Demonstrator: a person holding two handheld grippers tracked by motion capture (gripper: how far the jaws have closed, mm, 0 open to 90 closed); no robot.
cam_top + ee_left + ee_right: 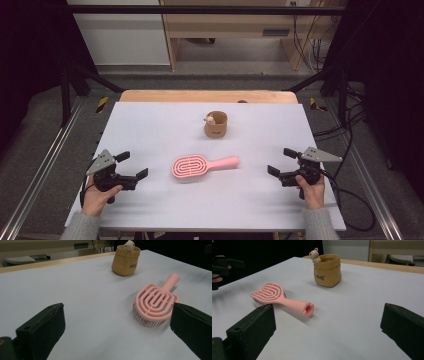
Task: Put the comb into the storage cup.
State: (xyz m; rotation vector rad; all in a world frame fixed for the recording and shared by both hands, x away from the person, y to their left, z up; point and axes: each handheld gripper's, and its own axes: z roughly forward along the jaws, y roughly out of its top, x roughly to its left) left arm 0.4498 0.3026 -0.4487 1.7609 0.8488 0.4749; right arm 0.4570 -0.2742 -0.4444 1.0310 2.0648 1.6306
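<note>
A white table was set before a wooden cabinet and dark framing. At its near left, the left gripper was held with jaws spread wide and nothing between them. The pink hairbrush lay bristles down at the near middle, handle pointing right, apart from both grippers. Beyond it stood a tan pouch-shaped holder with a small bear figure at its rim. At the near right, the right gripper was likewise spread and empty. The handle would probably be best pinched across its width. Small dark lettering on the holder could not be read.
</note>
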